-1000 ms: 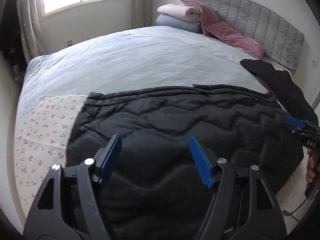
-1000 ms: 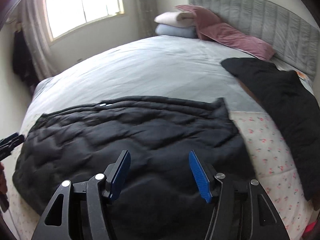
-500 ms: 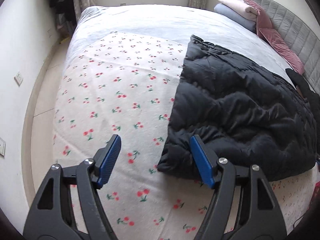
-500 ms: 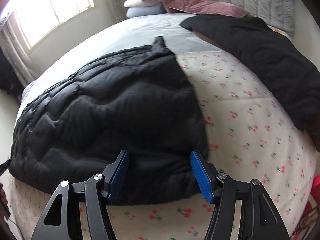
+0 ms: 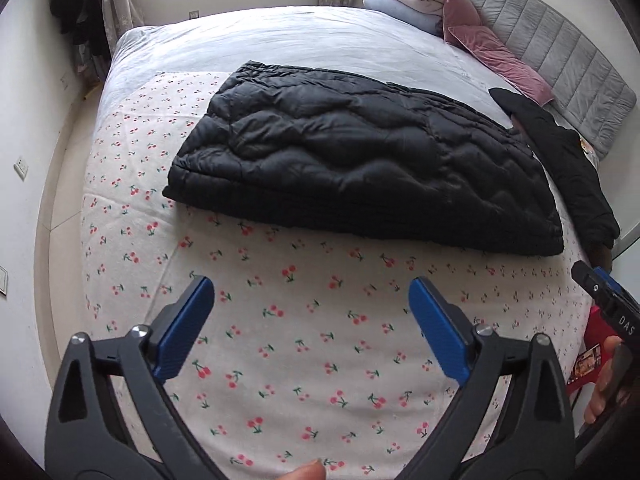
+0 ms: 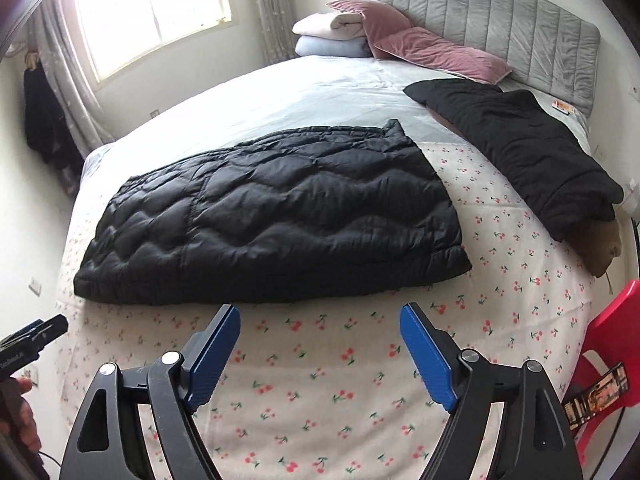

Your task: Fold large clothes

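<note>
A black quilted puffer jacket [image 5: 360,160] lies folded flat on the bed, partly on the cherry-print sheet [image 5: 300,340]. It also shows in the right wrist view [image 6: 280,216]. My left gripper [image 5: 310,300] is open and empty, above the sheet, short of the jacket's near edge. My right gripper [image 6: 320,326] is open and empty, just in front of the jacket's near hem. Each gripper shows at the edge of the other's view.
A second black garment [image 6: 516,148] lies at the right side of the bed over something brown. Folded blankets [image 6: 332,36] and pink pillows [image 6: 432,52] sit by the grey headboard [image 6: 500,12]. A red stool [image 6: 612,352] stands at the bed's right corner.
Both grippers have pulled back from the jacket's near corners toward the foot of the bed. The jacket stays flat and folded.
</note>
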Demonstrator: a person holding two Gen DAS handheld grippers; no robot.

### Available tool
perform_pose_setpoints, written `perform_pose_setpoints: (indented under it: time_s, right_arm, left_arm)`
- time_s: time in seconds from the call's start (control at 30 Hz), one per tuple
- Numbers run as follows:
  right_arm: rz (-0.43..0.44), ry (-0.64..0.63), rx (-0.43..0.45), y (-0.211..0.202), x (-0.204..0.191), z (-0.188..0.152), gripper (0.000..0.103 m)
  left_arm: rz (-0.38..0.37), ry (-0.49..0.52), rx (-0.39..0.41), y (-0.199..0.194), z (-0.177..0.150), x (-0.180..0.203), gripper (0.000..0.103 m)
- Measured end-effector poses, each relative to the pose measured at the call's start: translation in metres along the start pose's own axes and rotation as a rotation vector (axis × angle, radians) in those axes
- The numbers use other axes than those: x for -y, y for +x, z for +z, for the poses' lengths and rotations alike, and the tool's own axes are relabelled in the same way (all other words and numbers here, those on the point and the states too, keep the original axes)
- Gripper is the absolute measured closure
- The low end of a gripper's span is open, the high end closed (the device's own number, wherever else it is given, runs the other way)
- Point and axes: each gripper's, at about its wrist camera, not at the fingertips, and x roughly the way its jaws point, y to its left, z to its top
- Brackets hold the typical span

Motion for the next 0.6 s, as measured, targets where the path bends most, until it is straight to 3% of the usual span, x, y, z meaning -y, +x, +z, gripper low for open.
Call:
perform_pose_setpoints:
  time_s: [0.07, 0.23, 0.6]
  right_arm:
    - [-0.01, -0.021, 0.003, 0.005, -0.012, -0.015, 0.012]
    - [-0.033, -0.117, 0.007, 0.009, -0.044, -0.039, 0.012]
    - [-0.036, -0.139, 0.002, 0.005, -0.056, -0.055, 0.011]
  left_arm:
    - [0.047, 0.019, 0.001, 0.007, -0.015, 0.008, 0.005]
    - [0.083, 0.027, -0.074, 0.026, -0.041, 0.02, 0.005]
    - [0.097, 0.08, -0.015, 0.009, -0.061, 0.046, 0.005]
